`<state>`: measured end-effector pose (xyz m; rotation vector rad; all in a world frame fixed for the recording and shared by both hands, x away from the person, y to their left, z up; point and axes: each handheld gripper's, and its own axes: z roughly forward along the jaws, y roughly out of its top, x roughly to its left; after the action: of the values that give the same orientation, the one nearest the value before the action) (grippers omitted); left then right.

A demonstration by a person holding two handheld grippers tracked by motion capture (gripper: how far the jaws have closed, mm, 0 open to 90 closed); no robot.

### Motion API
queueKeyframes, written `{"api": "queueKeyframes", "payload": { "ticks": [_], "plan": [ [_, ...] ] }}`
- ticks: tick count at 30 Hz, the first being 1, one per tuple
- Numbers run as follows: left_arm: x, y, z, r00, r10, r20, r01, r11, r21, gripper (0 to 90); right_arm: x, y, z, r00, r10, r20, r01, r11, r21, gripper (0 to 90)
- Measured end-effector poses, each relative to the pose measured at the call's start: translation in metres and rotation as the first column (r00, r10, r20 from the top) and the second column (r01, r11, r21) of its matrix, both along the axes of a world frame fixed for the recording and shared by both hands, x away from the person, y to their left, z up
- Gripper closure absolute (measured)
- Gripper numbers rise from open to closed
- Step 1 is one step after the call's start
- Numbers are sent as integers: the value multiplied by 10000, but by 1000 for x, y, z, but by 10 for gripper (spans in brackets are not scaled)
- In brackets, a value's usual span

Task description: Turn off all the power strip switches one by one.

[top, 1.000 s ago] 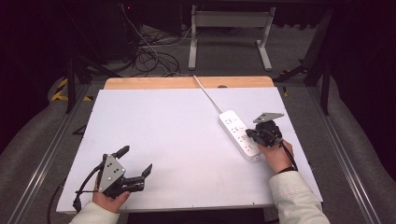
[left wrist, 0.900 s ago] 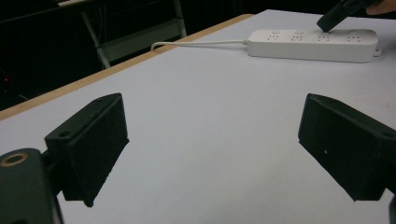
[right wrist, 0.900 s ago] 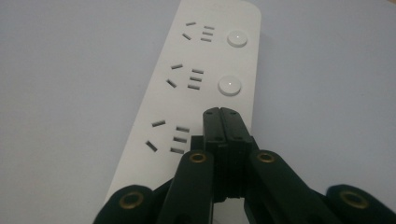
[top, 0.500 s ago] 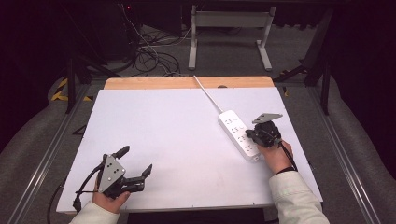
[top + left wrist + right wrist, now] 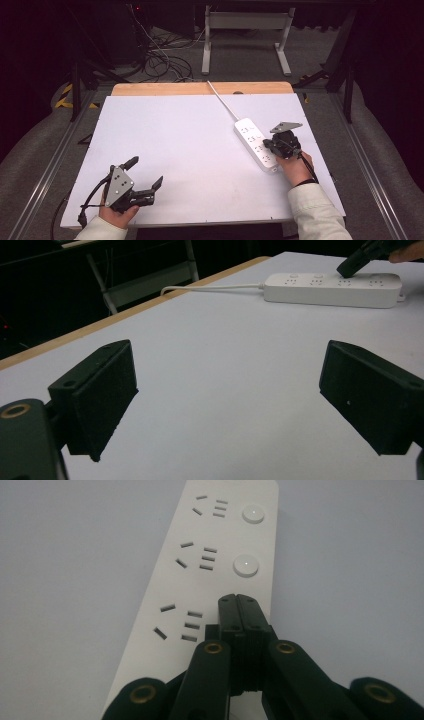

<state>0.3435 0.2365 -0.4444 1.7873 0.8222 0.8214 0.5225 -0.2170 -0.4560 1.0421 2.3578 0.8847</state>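
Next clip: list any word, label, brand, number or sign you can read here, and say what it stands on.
None can be read.
The white power strip bears socket slots and round buttons, with no lettering on the faces in view.
The white table top carries no print.
The left gripper and the right gripper have black jaws with no markings.

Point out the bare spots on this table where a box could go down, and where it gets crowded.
Widest free patch: the white table top between the left gripper and the power strip. The far left corner is bare too. Crowded: the right edge, where the right gripper sits shut on the strip, cord running back.
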Motion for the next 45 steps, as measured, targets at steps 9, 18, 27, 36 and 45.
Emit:
{"api": "queueKeyframes", "payload": {
  "ticks": [9, 18, 27, 36, 45],
  "plan": [
    [1, 0, 0, 10000, -5, -18, 5, 10000, 1, 90, -15, -3, 29, 9906, 198, 1356, -358, 9926, 1164, 900],
    [1, 0, 0, 10000, 20, 14, -20, 10000, -8, 91, -15, 0, 47, 9882, 235, 1511, -507, 9826, 1785, 900],
    [1, 0, 1, 10000, 7, 26, -7, 10000, -18, 91, 3, 1, 43, 9934, 222, 1125, -392, 9877, 1511, 900],
    [1, 0, 1, 10000, 3, 23, -3, 10000, -28, 91, 21, 7, 33, 9975, 212, 674, -291, 9925, 1186, 900],
    [2, 0, 0, 10000, -12, -31, 12, 10000, -35, 91, 30, 10, 23, 9996, 165, 233, -185, 9957, 913, 900]
  ]
}}
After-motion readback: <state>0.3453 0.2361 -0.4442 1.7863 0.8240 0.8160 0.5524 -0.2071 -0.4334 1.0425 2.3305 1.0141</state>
